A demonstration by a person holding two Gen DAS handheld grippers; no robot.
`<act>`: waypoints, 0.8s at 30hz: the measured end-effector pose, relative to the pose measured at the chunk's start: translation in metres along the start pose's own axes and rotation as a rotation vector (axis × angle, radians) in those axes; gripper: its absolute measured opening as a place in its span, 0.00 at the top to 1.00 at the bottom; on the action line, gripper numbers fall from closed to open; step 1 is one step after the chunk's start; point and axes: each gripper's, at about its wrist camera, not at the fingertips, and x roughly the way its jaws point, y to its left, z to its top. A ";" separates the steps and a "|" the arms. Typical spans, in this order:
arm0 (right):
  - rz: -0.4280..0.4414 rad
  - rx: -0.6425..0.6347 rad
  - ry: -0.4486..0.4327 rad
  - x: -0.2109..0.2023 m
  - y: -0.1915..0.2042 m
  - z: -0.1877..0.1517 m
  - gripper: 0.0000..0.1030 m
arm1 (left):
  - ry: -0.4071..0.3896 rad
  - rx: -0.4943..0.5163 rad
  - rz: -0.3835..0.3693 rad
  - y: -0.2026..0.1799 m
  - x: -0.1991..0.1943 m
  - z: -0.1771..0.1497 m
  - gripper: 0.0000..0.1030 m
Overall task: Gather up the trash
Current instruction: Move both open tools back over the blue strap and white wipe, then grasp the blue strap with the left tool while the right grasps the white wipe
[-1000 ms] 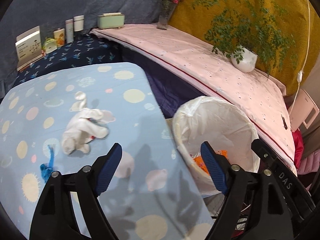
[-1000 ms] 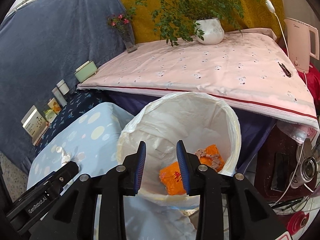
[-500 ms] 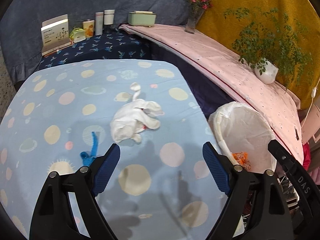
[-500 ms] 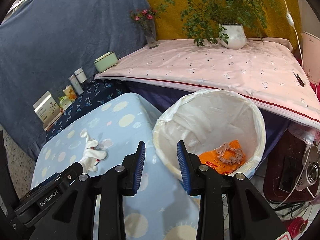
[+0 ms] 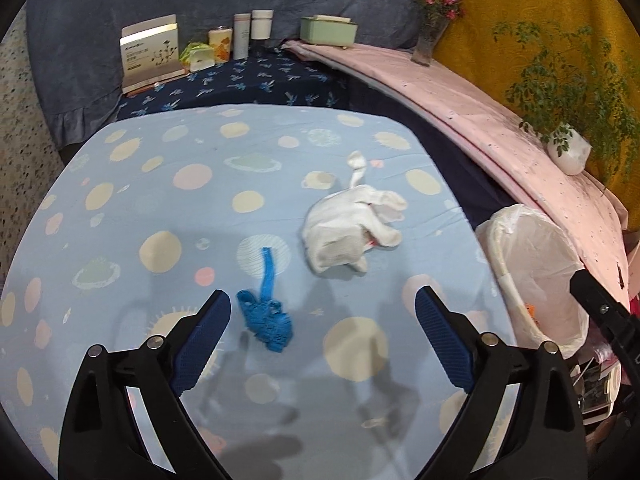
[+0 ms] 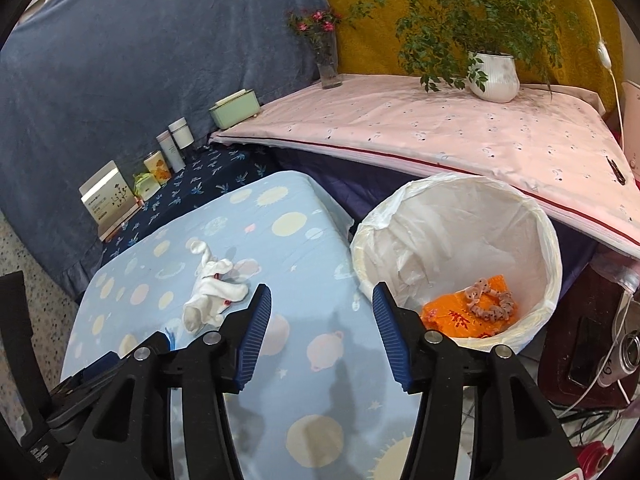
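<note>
The left gripper (image 5: pixel 322 316) stands wide and its jaws are opening, with nothing pinched between them; it hangs above the counter (image 5: pixel 160 184), which is covered in a pale blue cloth printed with planets and dots. A crumpled blue mesh scrap (image 5: pixel 266 316) lies on the cloth just inside the left-hand blue pad (image 5: pixel 202 344), apart from it. Farther ahead, nearer the right-hand pad's side, lies a bunched white glove (image 5: pixel 350 232), untouched.

The right gripper (image 6: pixel 320 334) is about half spread, its jaws opening too, and empty. It hovers over the counter's edge, with the white glove (image 6: pixel 212 296) to the left of its fingers and the bin (image 6: pixel 552 248), lined with a white bag, to the right.

Only the right wrist view looks down into the bin, where an orange wrapper (image 6: pixel 452 314) lies with a pinkish ring-shaped scrap (image 6: pixel 488 304) on top. Only the left wrist view shows the blue mesh scrap whole.
</note>
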 end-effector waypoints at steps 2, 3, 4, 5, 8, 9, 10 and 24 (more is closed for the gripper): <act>0.005 -0.007 0.010 0.004 0.005 -0.002 0.50 | 0.017 -0.017 0.015 0.008 0.006 -0.001 0.13; 0.008 -0.011 0.014 0.006 0.007 -0.002 0.50 | 0.026 -0.027 0.021 0.012 0.009 -0.002 0.13; 0.010 -0.015 0.018 0.008 0.010 -0.004 0.50 | 0.034 -0.036 0.028 0.016 0.012 -0.003 0.13; 0.012 -0.020 0.024 0.010 0.013 -0.005 0.50 | 0.044 -0.044 0.036 0.021 0.017 -0.004 0.13; 0.021 -0.029 0.042 0.018 0.021 -0.008 0.50 | 0.075 -0.062 0.043 0.032 0.029 -0.007 0.14; 0.023 -0.033 0.048 0.021 0.023 -0.009 0.50 | 0.087 -0.071 0.045 0.036 0.033 -0.009 0.14; 0.027 -0.037 0.055 0.024 0.026 -0.010 0.50 | 0.097 -0.077 0.046 0.039 0.036 -0.010 0.15; 0.068 -0.095 0.125 0.053 0.066 -0.025 0.50 | 0.138 -0.116 -0.057 0.066 0.046 -0.012 0.75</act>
